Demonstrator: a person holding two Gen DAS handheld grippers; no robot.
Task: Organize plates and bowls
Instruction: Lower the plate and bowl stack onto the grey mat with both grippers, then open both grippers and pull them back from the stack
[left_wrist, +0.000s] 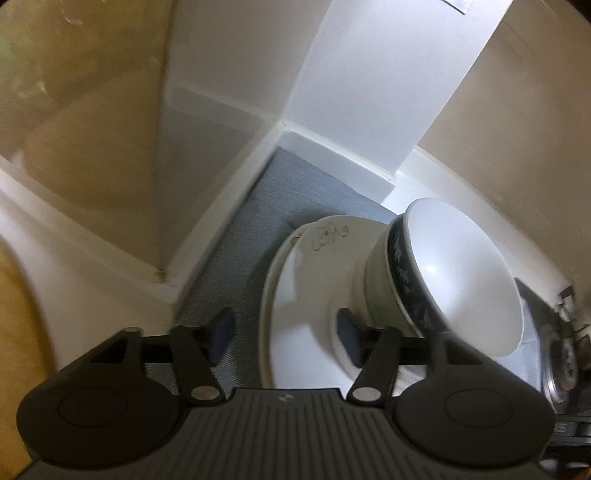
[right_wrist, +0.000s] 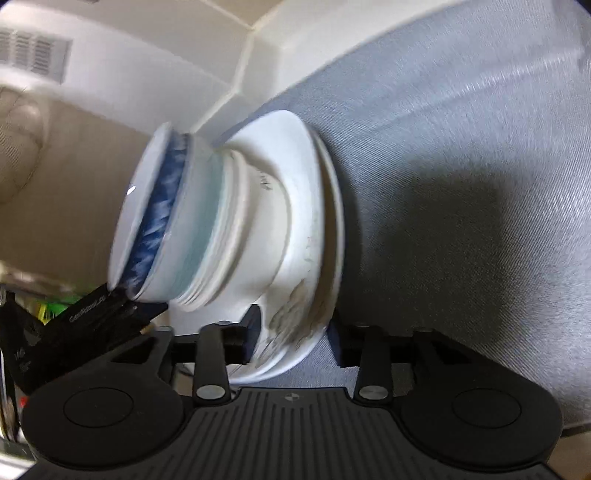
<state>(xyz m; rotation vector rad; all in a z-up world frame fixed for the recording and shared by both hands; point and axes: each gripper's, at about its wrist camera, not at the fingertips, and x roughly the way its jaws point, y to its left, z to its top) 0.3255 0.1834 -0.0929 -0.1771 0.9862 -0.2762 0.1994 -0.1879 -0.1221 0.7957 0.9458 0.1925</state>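
Left wrist view shows the left gripper (left_wrist: 286, 334) released, jaws wide astride the plate's (left_wrist: 295, 295) rim. A stack of bowls (left_wrist: 454, 273) sits on the plate, on a grey mat (left_wrist: 295, 184). Right gripper (right_wrist: 293, 334) apparently straddles the opposite rim, unclamped.

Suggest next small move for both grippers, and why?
Probably draw both straight back off the plates. The stack with bowls on top looks set down on the grey mat, and the left gripper and right gripper each stand open astride the plate rim, so sliding out level should avoid nudging it.
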